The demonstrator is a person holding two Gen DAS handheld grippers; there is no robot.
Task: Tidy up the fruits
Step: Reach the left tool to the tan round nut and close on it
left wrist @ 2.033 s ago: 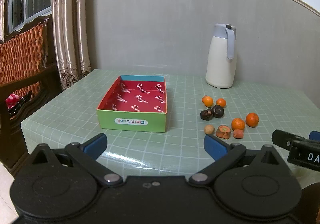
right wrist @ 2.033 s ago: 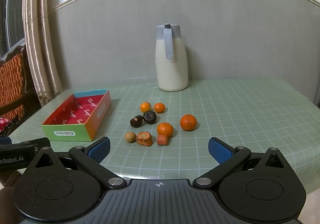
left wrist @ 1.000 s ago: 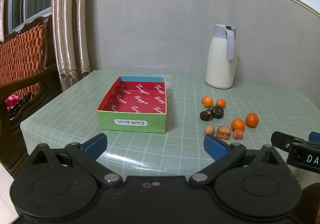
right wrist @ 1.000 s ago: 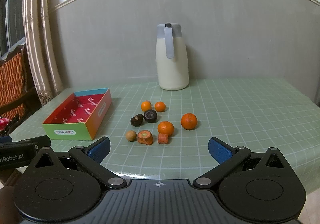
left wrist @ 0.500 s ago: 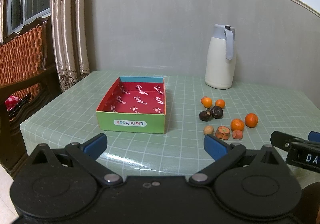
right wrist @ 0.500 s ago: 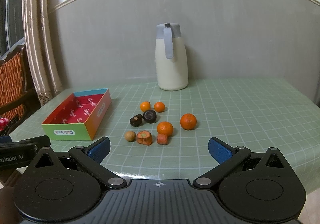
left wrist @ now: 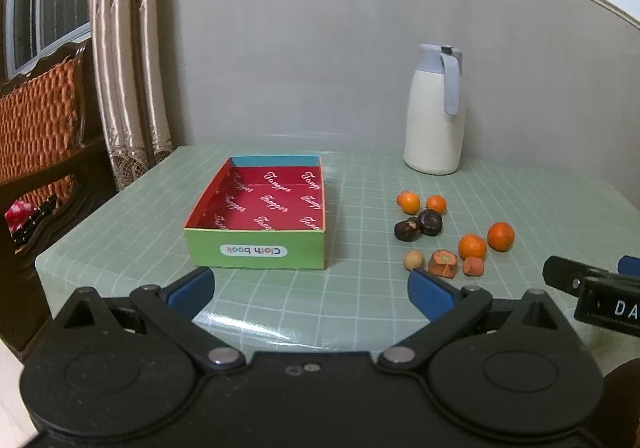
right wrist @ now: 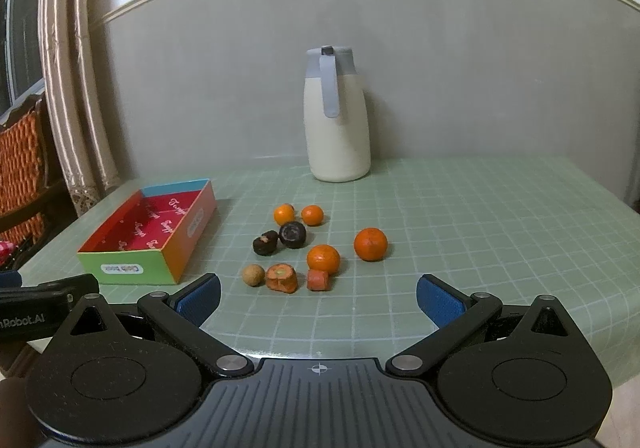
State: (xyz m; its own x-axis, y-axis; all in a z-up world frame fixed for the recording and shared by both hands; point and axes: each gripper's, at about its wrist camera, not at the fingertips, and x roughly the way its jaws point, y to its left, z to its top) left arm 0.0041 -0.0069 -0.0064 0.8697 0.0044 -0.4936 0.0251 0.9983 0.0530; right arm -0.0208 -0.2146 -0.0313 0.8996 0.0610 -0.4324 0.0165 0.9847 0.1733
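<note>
Grey wall, curtain and a woven chair off to the left, and a desk (right wrist: 460, 216) under a green checked cloth. Going left to right from the right wrist view: the left gripper (left wrist: 308, 290) sits at the near desk edge, jaws released and gripping nothing. Ahead and left of the right jaws is the empty box (right wrist: 148, 236), red lining, green front. Straight ahead of the right gripper (right wrist: 318, 298), also spread wide and empty, is the loose pile: a small tan fruit (right wrist: 253, 274), two dark fruits (right wrist: 280, 238), an orange chunk (right wrist: 282, 277), a smaller piece (right wrist: 318, 280), and four mandarins (right wrist: 323, 258) behind and to the right. A white jug (right wrist: 337, 116) stands far back against the wall.

Looks like nothing's been started, every fruit is outside the box. Next move is probably the right gripper reaching forward, closing on one of the nearest pieces, then carrying it left into the box. Round ones might roll if nudged.
</note>
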